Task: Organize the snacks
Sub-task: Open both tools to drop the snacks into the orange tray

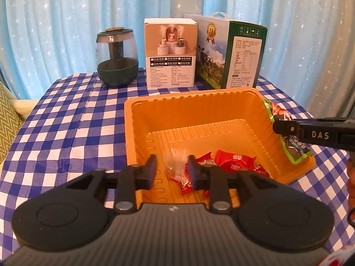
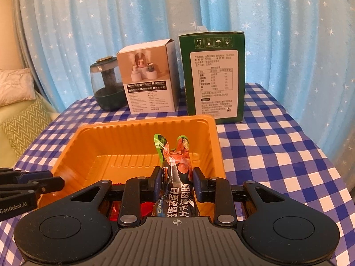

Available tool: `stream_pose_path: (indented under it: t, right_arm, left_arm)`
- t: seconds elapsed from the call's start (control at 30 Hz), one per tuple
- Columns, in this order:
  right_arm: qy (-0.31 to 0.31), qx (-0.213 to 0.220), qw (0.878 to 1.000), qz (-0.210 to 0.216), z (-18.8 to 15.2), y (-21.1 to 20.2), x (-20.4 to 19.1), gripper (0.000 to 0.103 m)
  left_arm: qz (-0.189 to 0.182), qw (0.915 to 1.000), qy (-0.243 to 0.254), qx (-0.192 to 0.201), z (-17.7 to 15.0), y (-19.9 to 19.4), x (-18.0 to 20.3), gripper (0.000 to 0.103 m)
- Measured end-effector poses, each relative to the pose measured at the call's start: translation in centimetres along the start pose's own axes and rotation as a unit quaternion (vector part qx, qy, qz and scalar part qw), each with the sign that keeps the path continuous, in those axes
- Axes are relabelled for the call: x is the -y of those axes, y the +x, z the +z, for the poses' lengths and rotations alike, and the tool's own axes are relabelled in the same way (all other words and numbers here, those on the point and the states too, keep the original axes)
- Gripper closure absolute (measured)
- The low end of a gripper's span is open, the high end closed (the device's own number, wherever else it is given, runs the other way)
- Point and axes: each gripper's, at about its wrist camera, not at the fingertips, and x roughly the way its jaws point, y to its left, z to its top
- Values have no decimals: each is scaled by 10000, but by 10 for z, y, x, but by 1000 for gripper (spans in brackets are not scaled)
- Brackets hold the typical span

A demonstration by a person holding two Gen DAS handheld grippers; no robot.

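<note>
The snack packet [image 2: 176,177], a dark pouch with green edging and white Chinese lettering, is clenched between the right gripper [image 2: 176,182] pads above the orange tray [image 2: 142,130]. The left gripper [image 1: 172,169], marked "GenRobot.AI", stands parted around a clear-wrapped candy [image 1: 176,165], not pressing it. Red-wrapped snacks [image 1: 235,160] lie inside the tray.

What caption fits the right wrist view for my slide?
Right gripper shut on a green-edged sausage packet over the orange tray, with boxes behind it on the checked cloth.
</note>
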Motion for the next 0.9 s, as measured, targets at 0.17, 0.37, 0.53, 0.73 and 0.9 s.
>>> stream_pose_path:
  t: [0.17, 0.37, 0.53, 0.73, 0.9]
  right_arm:
    - [9, 2, 10000, 35, 0, -1, -2, 73]
    - [34, 30, 10000, 46, 1, -1, -2, 73]
    - [23, 39, 10000, 37, 1, -1, -4, 73]
    - [0, 48, 10000, 42, 2, 0, -8, 73]
    - [-46, 114, 9999, 38, 3, 0, -9, 72]
  left_arm:
    - [22, 10000, 14, 1, -1, -1, -1, 72]
    - [15, 10000, -6, 27, -1, -3, -2, 72]
    - [23, 10000, -10, 29, -2, -4, -3, 71]
    - [35, 10000, -33, 47, -4, -6, -6, 71]
    - [53, 10000, -41, 45, -4, -7, -7, 56]
